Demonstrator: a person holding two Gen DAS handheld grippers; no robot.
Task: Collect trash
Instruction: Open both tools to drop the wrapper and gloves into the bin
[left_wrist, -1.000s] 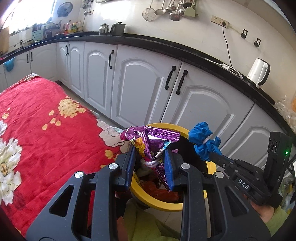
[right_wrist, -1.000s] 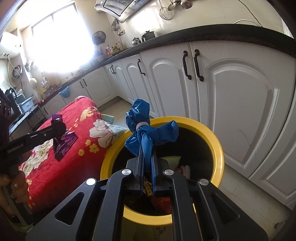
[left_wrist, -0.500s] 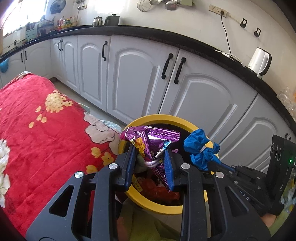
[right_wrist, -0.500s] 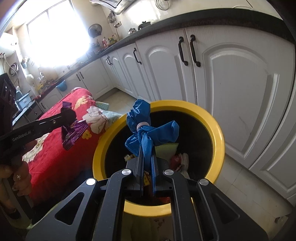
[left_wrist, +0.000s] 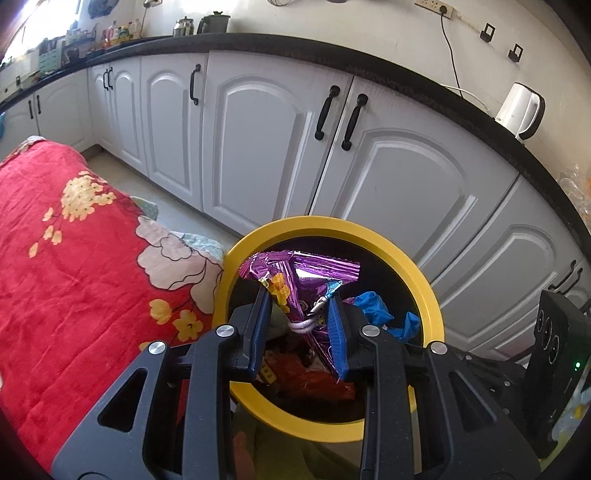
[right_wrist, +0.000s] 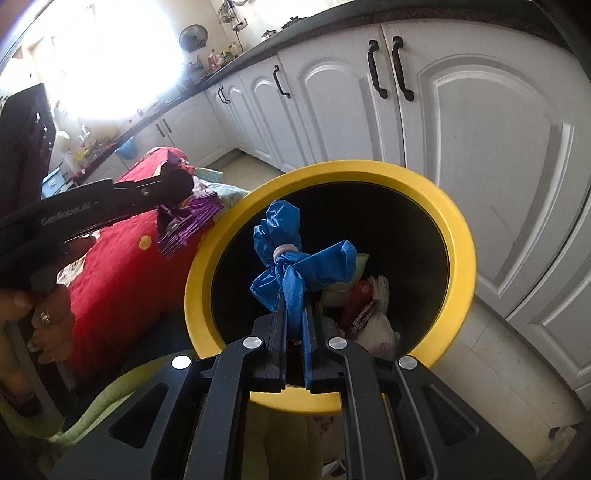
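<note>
Trash items, two in number, hang over the yellow-rimmed round bin (left_wrist: 424, 291). Left wrist view: our left gripper (left_wrist: 300, 314) is closed on a crinkled purple foil snack wrapper (left_wrist: 306, 277), its long axis running from 12 to 6 o'clock, directly above the bin mouth; the knotted blue plastic bag (left_wrist: 384, 317) sits at 3 o'clock. Right wrist view: our right gripper (right_wrist: 293, 314) pinches the blue bag (right_wrist: 295, 266) tightly, well inside the rim (right_wrist: 458, 258); the wrapper (right_wrist: 188, 221) lies at 10 o'clock, near the rim. We judge both ready for release.
</note>
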